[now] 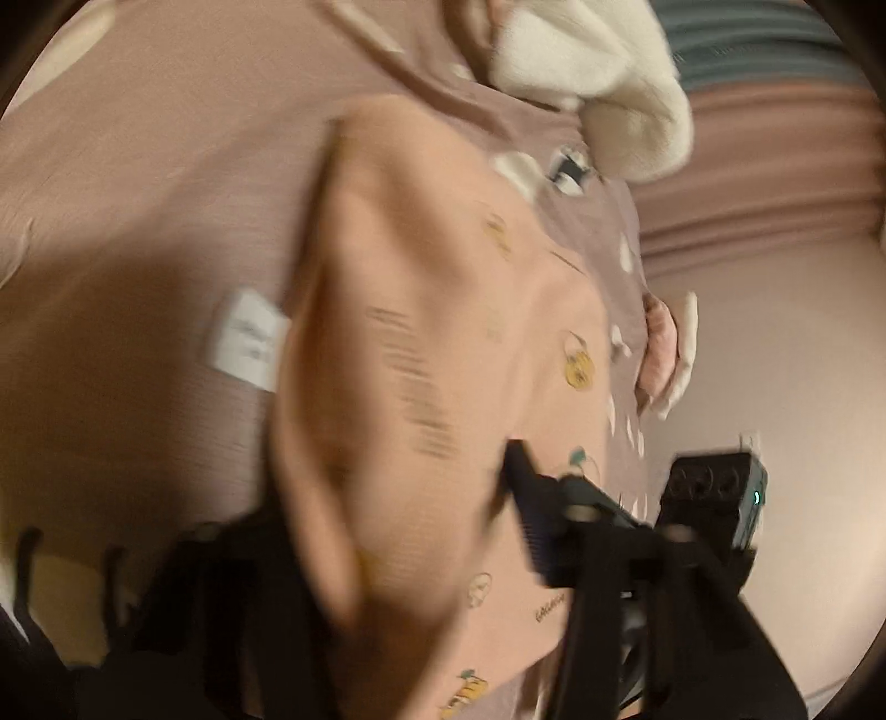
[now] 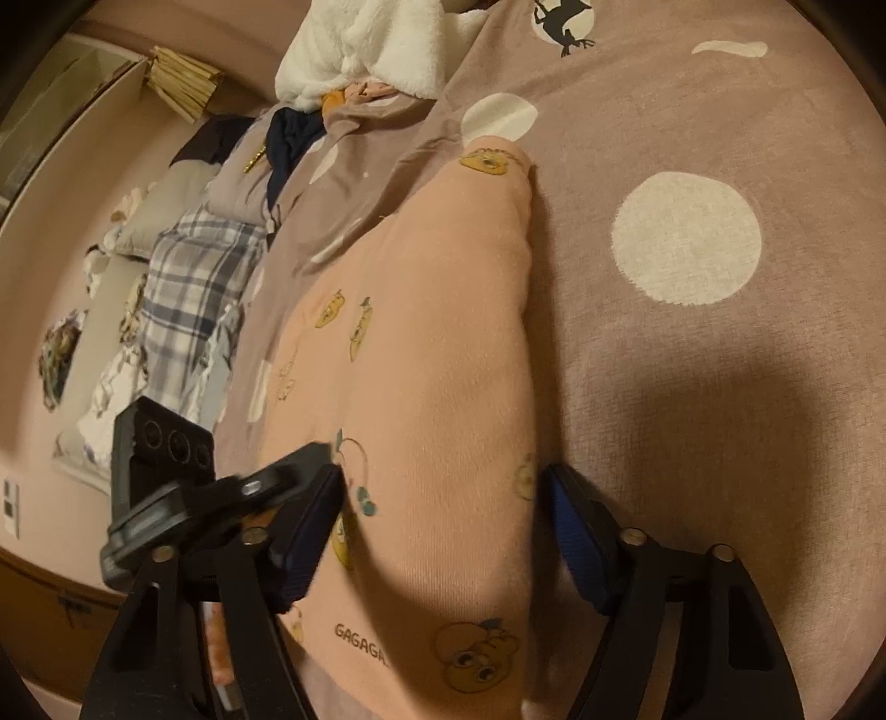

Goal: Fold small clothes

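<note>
Where fingers (image 2: 576,531) gape, pink garment (image 2: 432,354) between.

The folded garment (image 2: 421,343) lies on the bedspread (image 2: 720,387), white fleece (image 2: 360,50) behind it.

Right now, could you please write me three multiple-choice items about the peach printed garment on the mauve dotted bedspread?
1. The white fluffy blanket lies: A beyond the peach printed garment; B under it; C on the floor.
2. The mauve bedspread's round dots are: A green; B white; C blue.
3. The right gripper is: A shut on the blanket; B shut empty; C open astride the garment.
Answers: A, it sits past the garment's far end; B, pale discs show; C, both pads stand apart with cloth between.
</note>
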Demonstrator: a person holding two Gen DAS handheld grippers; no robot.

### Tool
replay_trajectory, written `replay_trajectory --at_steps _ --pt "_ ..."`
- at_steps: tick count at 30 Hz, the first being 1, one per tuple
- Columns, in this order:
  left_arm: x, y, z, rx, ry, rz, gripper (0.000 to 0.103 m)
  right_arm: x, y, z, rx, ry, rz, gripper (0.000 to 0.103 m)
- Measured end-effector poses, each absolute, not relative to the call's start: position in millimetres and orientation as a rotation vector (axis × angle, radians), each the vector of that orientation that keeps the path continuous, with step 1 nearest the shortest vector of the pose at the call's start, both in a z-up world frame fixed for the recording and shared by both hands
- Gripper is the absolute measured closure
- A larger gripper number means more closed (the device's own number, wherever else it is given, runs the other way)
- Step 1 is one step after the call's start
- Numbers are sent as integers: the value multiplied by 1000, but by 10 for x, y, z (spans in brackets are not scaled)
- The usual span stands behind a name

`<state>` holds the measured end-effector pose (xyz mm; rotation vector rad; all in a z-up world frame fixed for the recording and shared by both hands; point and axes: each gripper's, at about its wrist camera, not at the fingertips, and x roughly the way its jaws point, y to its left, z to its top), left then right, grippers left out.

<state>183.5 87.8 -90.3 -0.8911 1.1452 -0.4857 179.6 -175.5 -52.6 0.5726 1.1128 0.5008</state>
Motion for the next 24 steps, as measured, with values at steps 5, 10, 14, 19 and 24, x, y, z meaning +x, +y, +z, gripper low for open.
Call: replay_trajectory --at_steps 5,10,14,19,24 --pt "1847 815 -912 -853 1110 -458 79 1773 -1622 -488 457 1089 459 57" --pt "1826 665 -768 -731 1103 -377 83 1750 -1551 -414 403 1075 448 75" --pt "1846 643 -648 -694 1102 -366 85 1728 -1502 -251 364 1033 461 78" --pt "1724 552 -395 -622 1081 -364 85 1651 -1549 -97 374 1005 482 79" --pt "1532 470 -116 -578 1018 -426 85 1445 -1711 126 395 932 503 79"
